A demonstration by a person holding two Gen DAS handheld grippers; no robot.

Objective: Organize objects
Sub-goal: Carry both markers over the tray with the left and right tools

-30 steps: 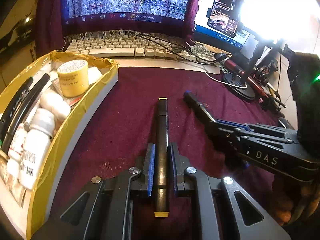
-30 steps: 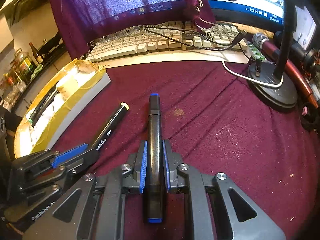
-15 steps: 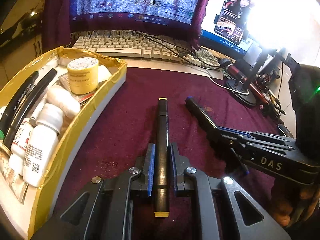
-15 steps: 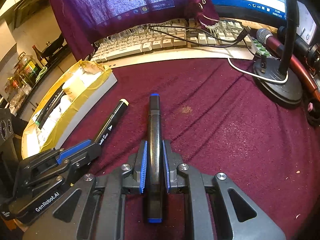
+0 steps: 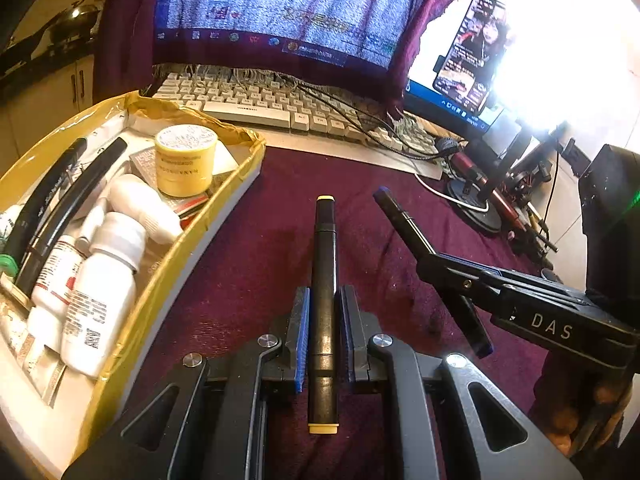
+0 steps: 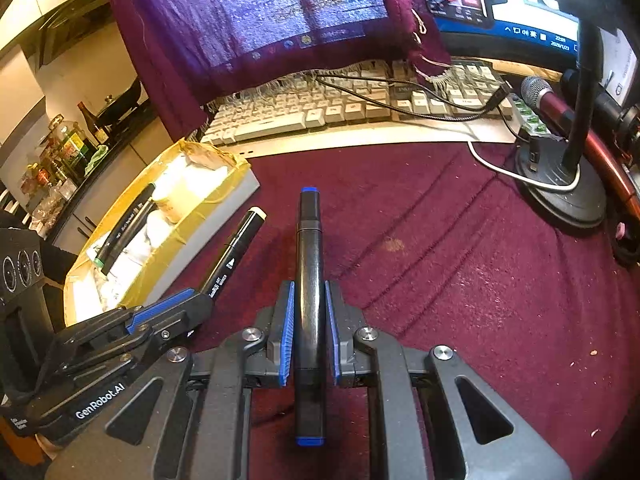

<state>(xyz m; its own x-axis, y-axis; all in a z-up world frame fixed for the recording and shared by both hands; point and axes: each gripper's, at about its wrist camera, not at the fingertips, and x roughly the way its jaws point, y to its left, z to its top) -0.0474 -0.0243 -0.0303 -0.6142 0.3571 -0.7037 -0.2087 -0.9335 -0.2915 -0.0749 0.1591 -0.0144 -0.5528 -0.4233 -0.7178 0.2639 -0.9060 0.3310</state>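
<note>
A dark maroon cloth (image 6: 460, 264) covers the desk and fills the middle and lower part of both views. A second purple cloth (image 6: 256, 20) drapes over a monitor across the top of the frame, with a beige keyboard (image 6: 340, 112) just below it. In the left wrist view, a shallow yellow-taped box (image 5: 168, 276) curves along the left edge. It holds white bottles (image 5: 102, 300), a round yellow tub (image 5: 185, 160) and two black markers (image 5: 60, 208) lying side by side. A microphone stand base (image 6: 560, 196) sits at the right edge of the right wrist view.

The left gripper (image 5: 325, 332) sits at the bottom centre of its view, its blue-lined jaws pressed onto a black yellow-capped marker (image 5: 325, 276) pointing away up the frame. The right gripper (image 6: 310, 332), bottom centre of its own view, likewise pinches a black blue-capped marker (image 6: 309, 272). Both markers are held above the maroon cloth, just right of the box, their far tips near each other.
</note>
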